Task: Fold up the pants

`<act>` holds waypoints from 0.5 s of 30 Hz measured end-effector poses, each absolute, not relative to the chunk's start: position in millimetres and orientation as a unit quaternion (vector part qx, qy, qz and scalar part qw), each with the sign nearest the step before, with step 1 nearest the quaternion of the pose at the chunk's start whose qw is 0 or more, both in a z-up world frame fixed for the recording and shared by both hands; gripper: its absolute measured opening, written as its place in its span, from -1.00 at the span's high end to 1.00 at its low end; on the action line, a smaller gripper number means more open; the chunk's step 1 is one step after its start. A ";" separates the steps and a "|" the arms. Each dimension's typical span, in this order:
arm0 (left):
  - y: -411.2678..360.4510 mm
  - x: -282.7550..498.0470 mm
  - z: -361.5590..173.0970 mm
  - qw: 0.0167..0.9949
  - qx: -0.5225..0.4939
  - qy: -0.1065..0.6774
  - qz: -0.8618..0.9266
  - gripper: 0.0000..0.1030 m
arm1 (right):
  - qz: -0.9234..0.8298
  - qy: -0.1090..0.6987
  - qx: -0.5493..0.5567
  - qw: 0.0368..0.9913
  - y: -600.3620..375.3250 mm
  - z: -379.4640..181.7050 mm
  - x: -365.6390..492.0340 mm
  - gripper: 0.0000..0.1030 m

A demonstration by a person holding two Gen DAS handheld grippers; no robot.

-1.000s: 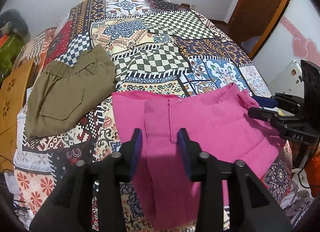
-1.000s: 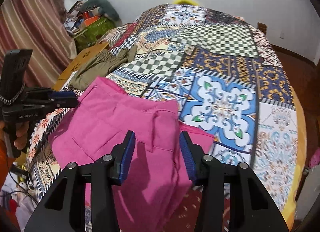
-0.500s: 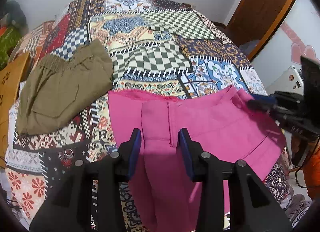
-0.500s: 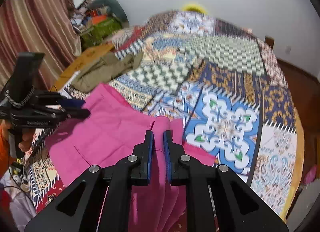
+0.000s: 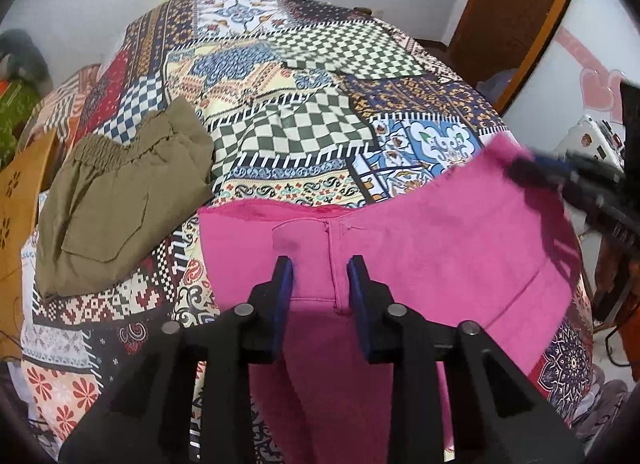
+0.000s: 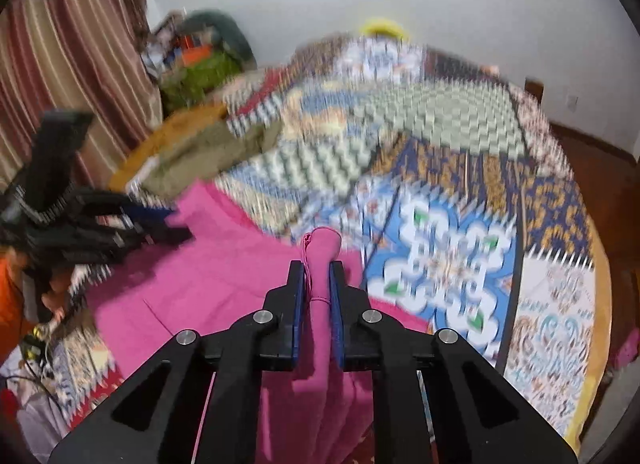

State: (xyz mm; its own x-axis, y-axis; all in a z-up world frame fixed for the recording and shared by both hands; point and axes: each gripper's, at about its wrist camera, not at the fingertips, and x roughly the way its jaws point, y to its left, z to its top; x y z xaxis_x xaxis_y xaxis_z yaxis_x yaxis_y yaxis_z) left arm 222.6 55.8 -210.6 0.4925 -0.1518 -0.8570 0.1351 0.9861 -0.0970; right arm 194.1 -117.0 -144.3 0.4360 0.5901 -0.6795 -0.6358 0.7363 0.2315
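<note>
The right gripper (image 6: 316,284) had clenched a bunched fold of the pink pants (image 6: 208,288); the left gripper (image 5: 320,276), fingers closing, straddled them without pinching.

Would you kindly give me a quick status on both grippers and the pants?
Right gripper shut on pink pants, fabric bunched. Left gripper closing, pads astride the fabric, not pinching. Olive shorts lie apart, clear.

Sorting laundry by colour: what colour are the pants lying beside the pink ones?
Olive green pants, plain, clearest in the left wrist view.
</note>
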 end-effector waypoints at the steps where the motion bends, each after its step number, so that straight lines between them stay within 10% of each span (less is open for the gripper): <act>1: 55.8 221.5 -207.8 0.867 -0.010 0.491 -0.085 0.58 | 0.362 0.380 -0.028 0.851 -116.9 -140.3 194.9 0.81; 15: 70.0 239.6 -225.3 0.859 -0.025 0.507 -0.065 0.57 | 0.342 0.458 -0.079 0.817 -92.9 -186.5 226.6 0.70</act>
State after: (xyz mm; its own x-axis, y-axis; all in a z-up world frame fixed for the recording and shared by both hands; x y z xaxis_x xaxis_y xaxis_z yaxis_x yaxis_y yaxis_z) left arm 239.6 70.0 -225.3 0.4773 -0.1368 -0.8680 0.0871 0.9903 -0.1082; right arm 226.6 -92.9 -186.5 0.3463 0.4862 -0.8023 -0.6304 0.7540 0.1848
